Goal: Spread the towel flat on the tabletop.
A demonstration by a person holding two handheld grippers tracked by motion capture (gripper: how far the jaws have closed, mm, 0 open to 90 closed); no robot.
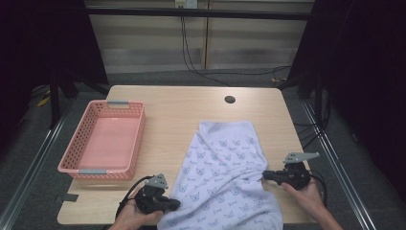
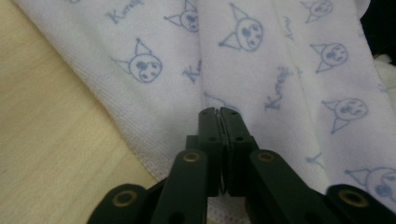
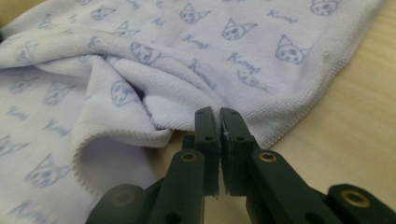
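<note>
Item: towel (image 1: 225, 177), white with blue cat-face print, lying on the near right part of the counter (image 1: 182, 110), its near end hanging over the front edge, its far end flat and squared. Condition: spread but rumpled; a ridge of bunched cloth runs across the middle toward the right side. Left gripper (image 1: 174, 205): at the towel's near left edge; the left gripper view shows its jaws (image 2: 219, 116) pressed together with the hem passing under them, apparently pinching the cloth. Right gripper (image 1: 265, 175): at the right edge, level with the ridge; in the right gripper view its jaws (image 3: 218, 119) meet at the hem of a raised fold, closed on the towel. Accessory: pink basket (image 1: 76, 165), empty, on the left of the counter, well apart from the towel. Progress, as judged: both edges are gripped, so the pick-up stage looks complete; no fold has yet been laid, and the towel is not in the basket. Remaining: lifting, folding or smoothing, and probably stowing in the basket.
</note>
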